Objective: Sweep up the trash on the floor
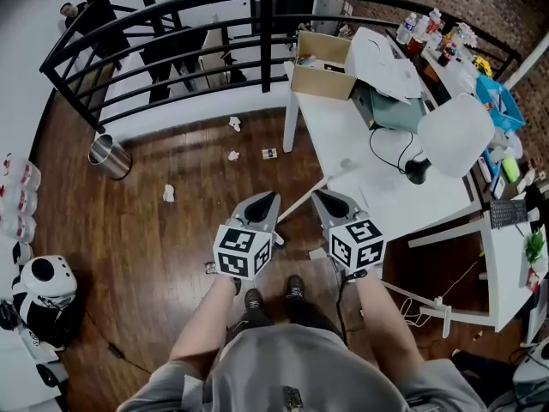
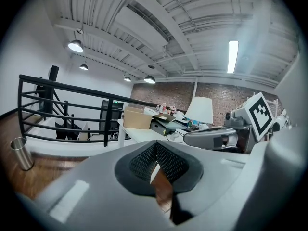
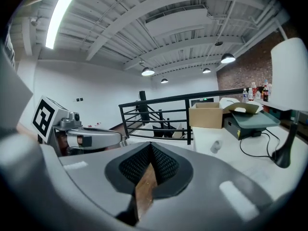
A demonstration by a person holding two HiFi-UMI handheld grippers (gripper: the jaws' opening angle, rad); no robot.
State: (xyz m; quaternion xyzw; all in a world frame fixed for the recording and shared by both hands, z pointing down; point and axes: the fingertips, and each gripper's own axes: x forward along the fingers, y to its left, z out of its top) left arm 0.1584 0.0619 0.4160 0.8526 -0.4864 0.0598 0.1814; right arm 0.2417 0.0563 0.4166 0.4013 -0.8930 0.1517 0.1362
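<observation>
Before the white table (image 1: 377,187), both grippers are held out in front of the body. We see the left gripper (image 1: 271,197) and the right gripper (image 1: 319,196) side by side just off the table's near-left edge. The forearms are extended, and the noses tilt slightly below level and converge. Each pair of jaws is pressed together on nothing; only floor shows through the slit in either gripper view. The trash lies untouched: crumpled paper scraps (image 1: 233,155) are scattered on the wooden floor (image 1: 171,239) left of the table. A small card (image 1: 270,154) lies near the table's leg, and one scrap lies farther out toward the steel bin (image 1: 110,156). We judge the scraps light, soft and apt to skid or roll, so they are better pushed than pinched. A pale rod (image 1: 300,202) slants off the table's left edge; we cannot tell whether it is a broom handle. If it is, its shaft is the place to grip.
</observation>
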